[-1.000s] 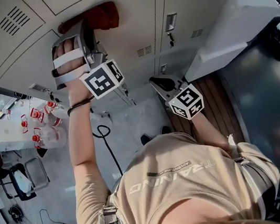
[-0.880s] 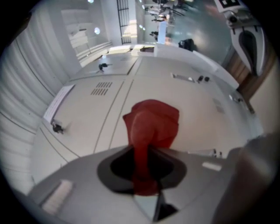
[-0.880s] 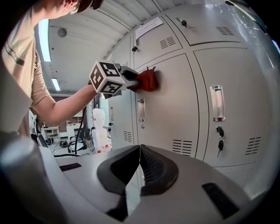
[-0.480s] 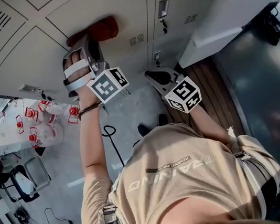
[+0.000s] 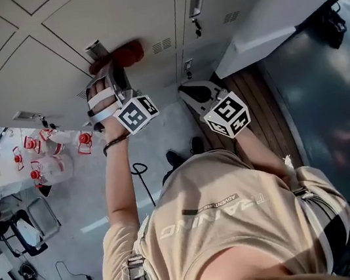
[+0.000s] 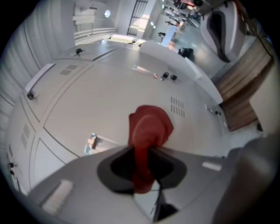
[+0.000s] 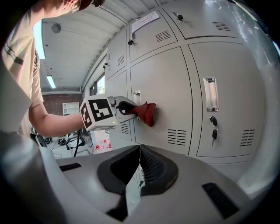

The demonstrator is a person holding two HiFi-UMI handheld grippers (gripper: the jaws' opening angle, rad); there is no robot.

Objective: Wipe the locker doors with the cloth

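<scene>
A red cloth (image 5: pixel 124 55) is pressed against a pale grey locker door (image 5: pixel 107 14), near its lower edge beside a metal handle (image 5: pixel 97 49). My left gripper (image 5: pixel 113 68) is shut on the cloth (image 6: pixel 148 129), which bunches out past the jaws onto the door (image 6: pixel 109 105). From the right gripper view the cloth (image 7: pixel 146 112) and left gripper (image 7: pixel 124 107) show against the door (image 7: pixel 168 87). My right gripper (image 5: pixel 190 93) hangs lower, away from the doors, jaws closed with nothing between them (image 7: pixel 139 168).
A neighbouring locker door (image 7: pixel 223 96) has a handle (image 7: pixel 211 94) and keys (image 7: pixel 213 124) in its lock. A white angled panel (image 5: pixel 273 10) stands at the right over wooden slats (image 5: pixel 268 120). Red-capped bottles (image 5: pixel 39 162) and a cable (image 5: pixel 143 181) lie on the floor at left.
The left gripper with the red cloth has slid down the locker door toward its lower edge and handle. The right gripper has stayed about where it was.
</scene>
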